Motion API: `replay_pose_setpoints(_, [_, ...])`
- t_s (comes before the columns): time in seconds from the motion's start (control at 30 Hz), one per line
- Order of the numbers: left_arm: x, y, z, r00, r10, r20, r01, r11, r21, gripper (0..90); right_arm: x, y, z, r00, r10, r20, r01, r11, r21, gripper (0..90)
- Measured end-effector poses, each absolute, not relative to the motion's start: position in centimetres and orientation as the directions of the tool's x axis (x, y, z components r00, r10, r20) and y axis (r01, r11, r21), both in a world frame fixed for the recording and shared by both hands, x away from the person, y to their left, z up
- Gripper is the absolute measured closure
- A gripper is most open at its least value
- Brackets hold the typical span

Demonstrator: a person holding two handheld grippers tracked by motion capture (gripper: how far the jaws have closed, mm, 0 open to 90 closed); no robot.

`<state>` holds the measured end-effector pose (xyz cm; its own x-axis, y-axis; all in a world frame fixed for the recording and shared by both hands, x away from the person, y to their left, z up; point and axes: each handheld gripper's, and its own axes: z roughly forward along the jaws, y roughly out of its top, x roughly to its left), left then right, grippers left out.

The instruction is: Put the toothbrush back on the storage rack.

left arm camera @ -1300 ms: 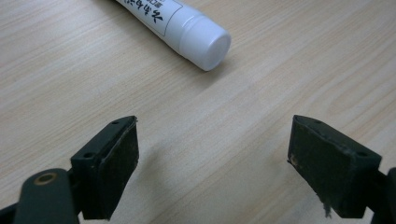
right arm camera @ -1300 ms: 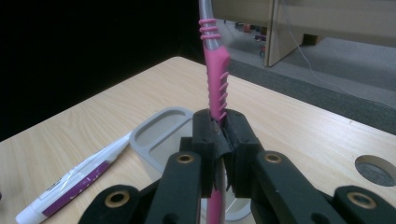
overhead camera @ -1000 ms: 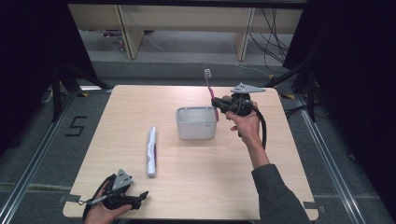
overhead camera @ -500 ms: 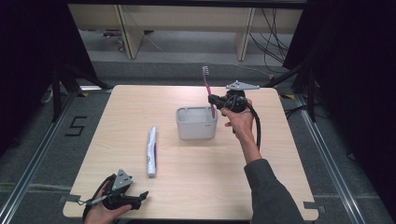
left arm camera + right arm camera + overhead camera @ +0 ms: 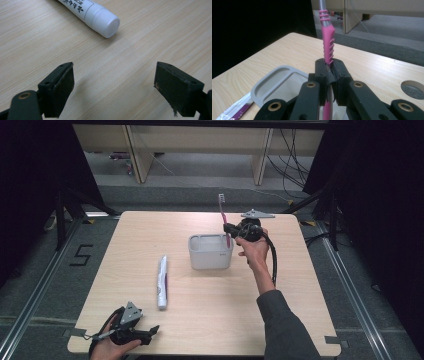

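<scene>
Overhead, the high view takes in a light wooden table (image 5: pixel 210 320) with a person's two forearms coming in from the near edge. The right gripper (image 5: pixel 231 231), held in the person's right hand (image 5: pixel 254 251), is raised at the far right of the table, just beside the right wall of a pale grey rectangular plastic holder (image 5: pixel 210 251). It is clenched on a pink toothbrush with a grey neck (image 5: pixel 223 220). The toothbrush stands nearly upright, long axis vertical, bristle head at the top and handle end pointing down over the holder's right side. Whether its lower tip touches the holder cannot be told.

To the left of the holder, well apart from it, a white toothpaste tube with purple print (image 5: pixel 162 281) lies flat, its long axis running from the far side toward the near side. The left gripper (image 5: pixel 150 332) rests in the person's left hand (image 5: pixel 112 345) at the near left corner, near the tube's closer end.

The right gripper view adds what the overhead cannot: the two black jaws pressed together on the toothbrush's (image 5: pixel 327 47) ribbed pink grip, the shaft rising straight up between them, with the holder's (image 5: pixel 265 83) rounded rim below and to the left. The crimped end of the tube (image 5: pixel 235 108) shows at the bottom left.

The left gripper view shows that gripper's (image 5: pixel 113 91) jaws spread wide with nothing between them, low over the wood grain. Ahead lies the tube's (image 5: pixel 96 15) white round cap, pointing toward the camera and slightly right.
</scene>
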<state>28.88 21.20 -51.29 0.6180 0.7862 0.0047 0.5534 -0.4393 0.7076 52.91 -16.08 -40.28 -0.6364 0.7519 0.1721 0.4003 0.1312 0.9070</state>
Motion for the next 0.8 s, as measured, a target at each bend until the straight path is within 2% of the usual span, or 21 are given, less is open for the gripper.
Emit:
replay_pose_setpoints(0.03, [28.9, 21.2, -51.3, 0.616, 0.787, 0.005, 0.553, -0.438, 0.709, 15.9, 52.8, -16.0, -40.4, -0.619, 0.760, 0.197, 0.428, 0.116, 0.896, 84.2])
replay_pose_setpoints(0.1, [28.9, 21.2, -51.3, 0.616, 0.788, 0.006, 0.553, -0.438, 0.709, 15.9, 52.9, -16.1, -40.8, -0.621, 0.760, 0.190, 0.421, 0.119, 0.899, 84.2])
replay_pose_setpoints(0.13, [28.9, 21.2, -51.3, 0.617, 0.787, 0.006, 0.553, -0.439, 0.708, 15.9, 52.7, -16.0, -40.7, -0.605, 0.765, 0.222, 0.455, 0.103, 0.884, 84.2])
replay_pose_setpoints(0.17, [28.9, 21.2, -51.3, 0.617, 0.787, 0.006, 0.554, -0.439, 0.708, 15.9, 53.0, -16.1, -41.0, -0.620, 0.762, 0.188, 0.424, 0.124, 0.897, 84.2])
replay_pose_setpoints(0.27, [28.9, 21.1, -51.4, 0.613, 0.790, -0.004, 0.554, -0.426, 0.716, 15.9, 53.0, -16.1, -41.4, -0.614, 0.768, 0.181, 0.425, 0.128, 0.896, 84.2])
replay_pose_setpoints(0.53, [28.8, 21.0, -51.4, 0.614, 0.789, -0.001, 0.552, -0.428, 0.715, 16.0, 52.9, -15.8, -42.3, -0.584, 0.783, 0.215, 0.460, 0.101, 0.882, 84.1])
replay_pose_setpoints(0.57, [28.8, 21.1, -51.4, 0.617, 0.787, 0.003, 0.551, -0.435, 0.712, 15.9, 53.1, -16.0, -42.4, -0.599, 0.778, 0.191, 0.437, 0.118, 0.892, 84.1])
replay_pose_setpoints(0.8, [28.8, 21.1, -51.3, 0.616, 0.788, 0.004, 0.550, -0.433, 0.714, 16.0, 53.1, -15.8, -42.7, -0.588, 0.787, 0.186, 0.441, 0.119, 0.890, 84.0])
